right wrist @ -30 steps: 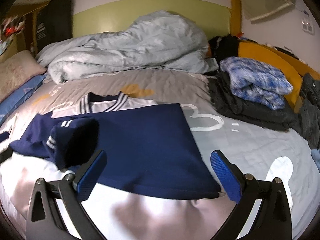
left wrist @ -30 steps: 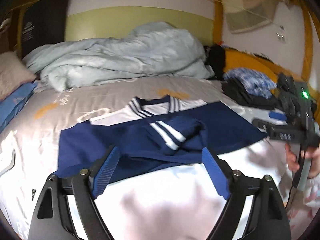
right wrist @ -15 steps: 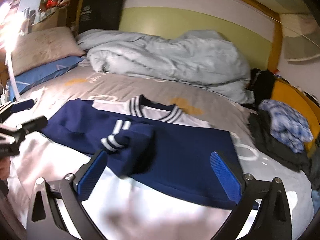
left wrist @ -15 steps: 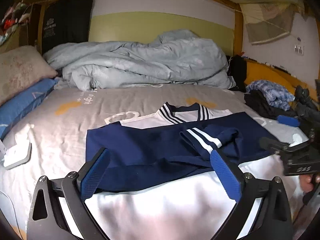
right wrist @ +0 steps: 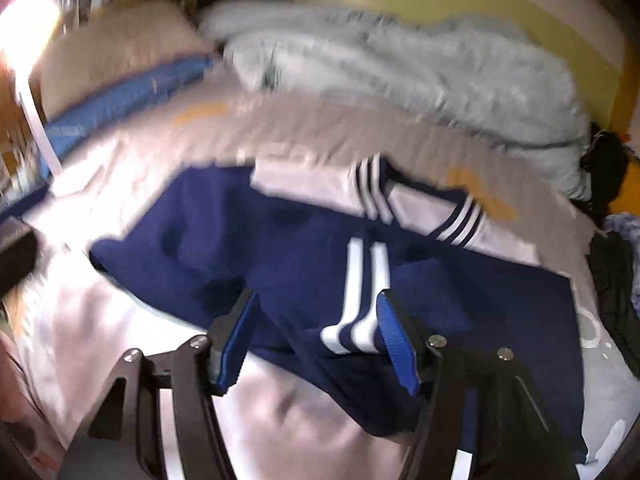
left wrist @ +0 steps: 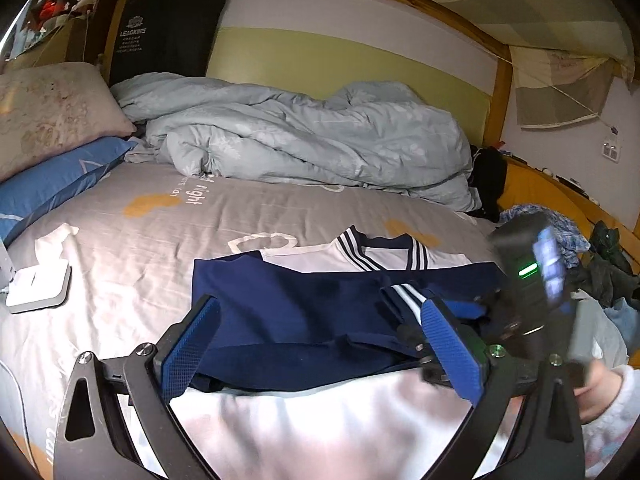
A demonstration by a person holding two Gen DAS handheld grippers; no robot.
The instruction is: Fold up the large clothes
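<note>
sweater half folded, right gripper coming onto the cuff

the bed with its grey sheet carries the work, and a pale blue duvet is bunched at the far side. the navy sweater lies flat in the middle of the sheet, near the front edge, with its white striped collar pointing to the duvet. one sleeve is already laid across the body, so i judge the folding is started but not finished; the other side and the final fold in half seem still to do.

the left gripper stands wide and holds nothing, its fingers apart over the near hem. the right gripper has just been closing to about half width. the striped cuff lies between its fingers, but the blurred picture does not show if the pads press it.
</note>
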